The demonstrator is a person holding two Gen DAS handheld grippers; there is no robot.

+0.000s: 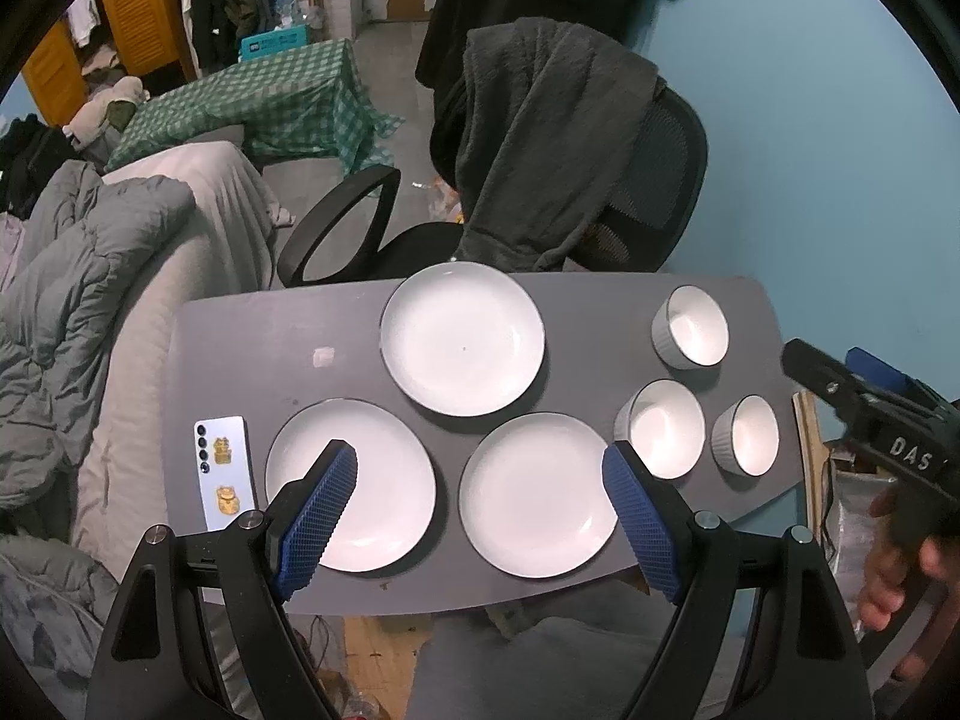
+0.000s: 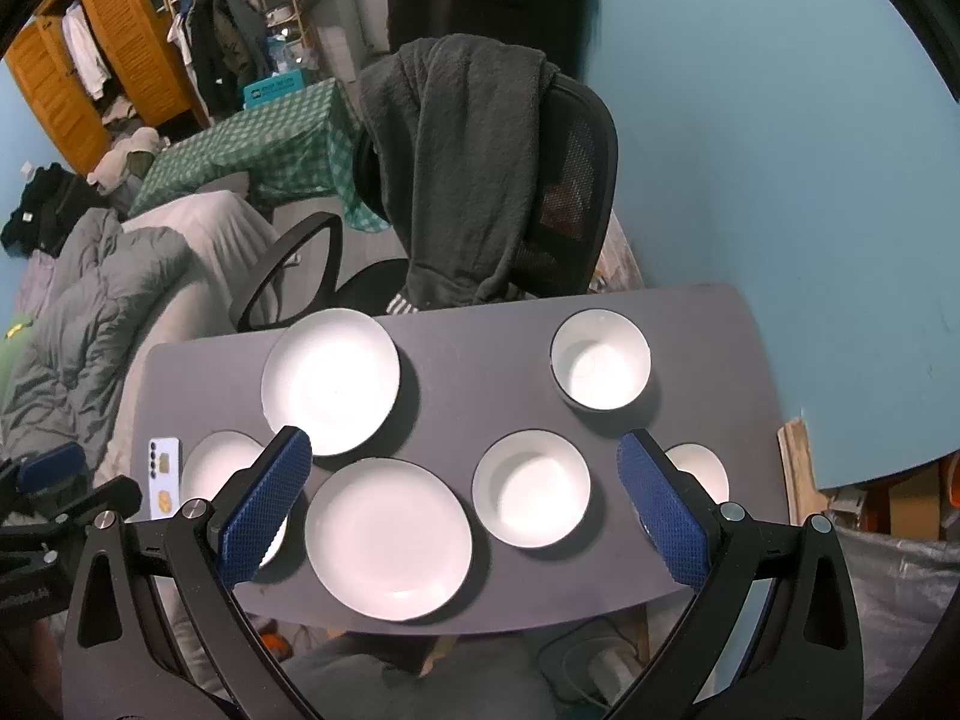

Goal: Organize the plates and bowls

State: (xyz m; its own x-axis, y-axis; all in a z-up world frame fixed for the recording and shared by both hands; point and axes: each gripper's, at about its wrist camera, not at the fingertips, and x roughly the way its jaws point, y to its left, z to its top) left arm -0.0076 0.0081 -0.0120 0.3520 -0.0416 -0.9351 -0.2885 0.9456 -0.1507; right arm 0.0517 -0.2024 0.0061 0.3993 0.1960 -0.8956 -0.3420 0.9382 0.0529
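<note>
Grey table point(image 1: 252, 330): a phone point(image 1: 223, 471) lies outside the left gripper's point(image 1: 480, 474) left jaw; three white plates point(image 1: 462, 337) sit ahead of and between its wide, empty jaws; three white bowls point(image 1: 666, 427) lie beyond its right jaw. The right gripper point(image 2: 465, 462) hangs wide and empty over a plate and bowl. Beyond the table: an office chair point(image 1: 654, 180) draped with a dark garment, a bed with quilt point(image 1: 78, 276) to the left, blue wall point(image 1: 810, 150) to the right.

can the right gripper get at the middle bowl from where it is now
Probably yes. The right gripper is open and empty above the near edge of the table, and the middle bowl sits apart from the near plate and the other bowls, with nothing over it.
</note>
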